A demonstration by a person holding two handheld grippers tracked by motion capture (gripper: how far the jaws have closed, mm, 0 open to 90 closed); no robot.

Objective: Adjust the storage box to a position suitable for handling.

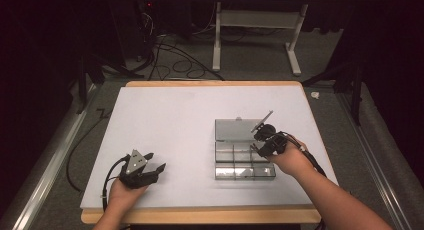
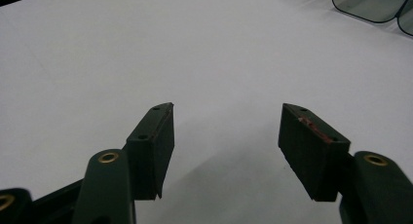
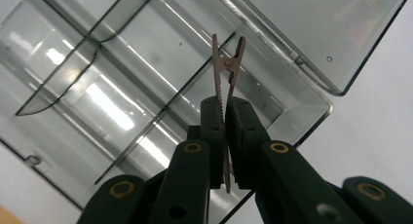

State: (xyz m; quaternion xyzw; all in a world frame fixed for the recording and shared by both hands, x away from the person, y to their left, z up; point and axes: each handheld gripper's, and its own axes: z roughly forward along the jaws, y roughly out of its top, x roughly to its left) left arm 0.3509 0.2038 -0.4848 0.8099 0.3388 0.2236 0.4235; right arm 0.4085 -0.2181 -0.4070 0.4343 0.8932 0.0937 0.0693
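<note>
1. High view: the table bears a clear box at about 4 o'clock from its middle, lid laid open on the far side. The right gripper hangs over the box's right end, at 3 o'clock of the box. The left gripper rests on the table at 7 o'clock, well apart from the box.

2. Left gripper view: the left gripper has its jaws spread, with bare table between them. A corner of the box shows at 1 o'clock.

3. Right gripper view: the right gripper is clenched on a metal clip, which sticks up toward 12 o'clock from between the pads. Behind the clip lie the compartments of the box, with the open lid at 1 o'clock. Whether the clip touches the box I cannot tell.
</note>
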